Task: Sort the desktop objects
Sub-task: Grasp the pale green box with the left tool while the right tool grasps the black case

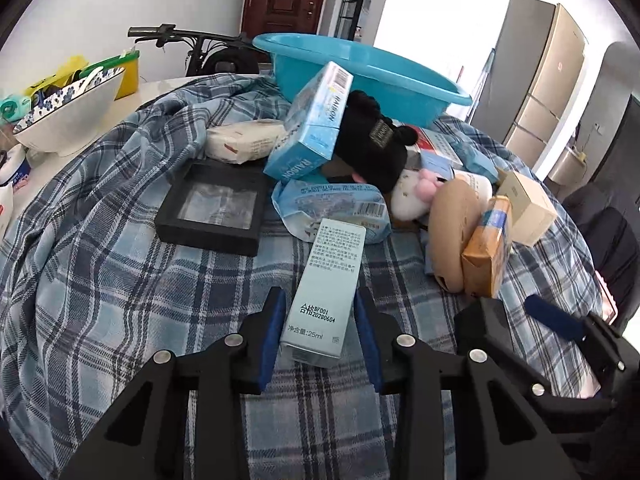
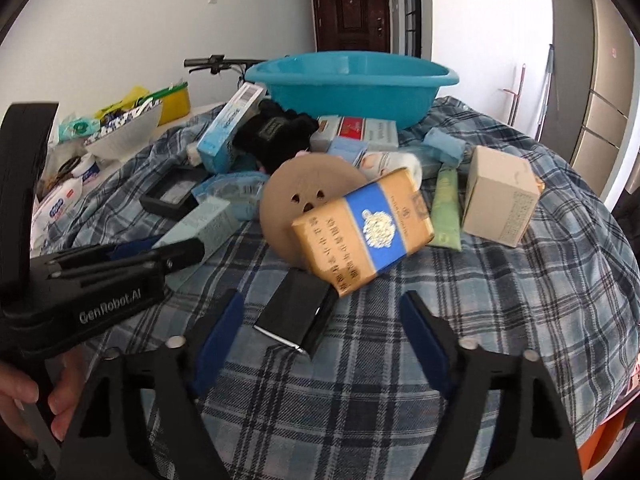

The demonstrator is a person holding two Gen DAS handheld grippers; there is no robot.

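Observation:
A heap of small goods lies on a blue plaid cloth [image 1: 120, 280]. My left gripper [image 1: 319, 294] is shut on the near end of a slim pale blue carton [image 1: 328, 280], its blue pads against both long sides. In the right wrist view the same gripper [image 2: 176, 256] shows at the left, held by a hand [image 2: 24, 396]. My right gripper [image 2: 322, 300] is open, its pads wide apart on either side of a small black case [image 2: 296, 316]. That case lies half under a gold and blue pack [image 2: 360, 232], which leans on a tan round disc [image 2: 304, 188].
A teal basin [image 2: 352, 84] stands at the back of the cloth. In the heap are a black frame box [image 1: 212, 208], a blue Raison box [image 1: 312, 124], a black plush [image 1: 372, 140], a beige box [image 2: 500, 200] and a green tube [image 2: 446, 208]. A patterned bowl [image 1: 68, 116] sits at far left.

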